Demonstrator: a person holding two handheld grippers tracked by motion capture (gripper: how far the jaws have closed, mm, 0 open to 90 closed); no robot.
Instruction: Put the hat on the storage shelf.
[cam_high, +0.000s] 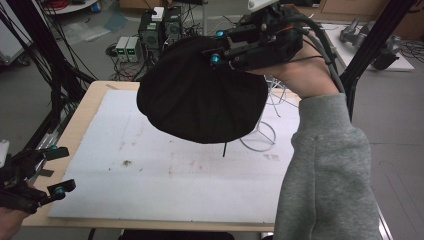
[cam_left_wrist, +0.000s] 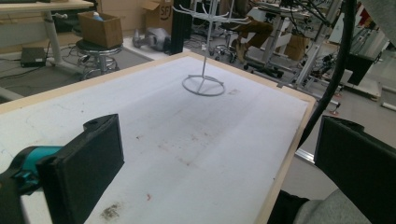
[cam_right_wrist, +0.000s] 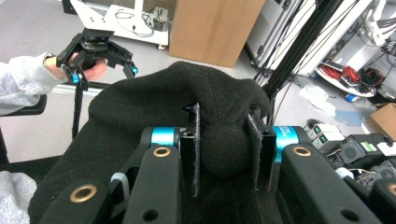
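Right tool (cam_right_wrist: 224, 154) pinches a fold of the black hat (cam_high: 200, 100); left tool (cam_high: 47, 175) gapes empty; lower the hat squarely over the wire stand (cam_left_wrist: 204, 70).

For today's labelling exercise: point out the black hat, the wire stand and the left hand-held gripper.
black hat (cam_high: 200, 102), high view, middle of its hanging cloth.
wire stand (cam_left_wrist: 203, 86), left gripper view, its round base ring.
left hand-held gripper (cam_high: 61, 170), high view, midway between its open fingertips.

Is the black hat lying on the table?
No, the hat hangs above the table, pinched in the right tool.
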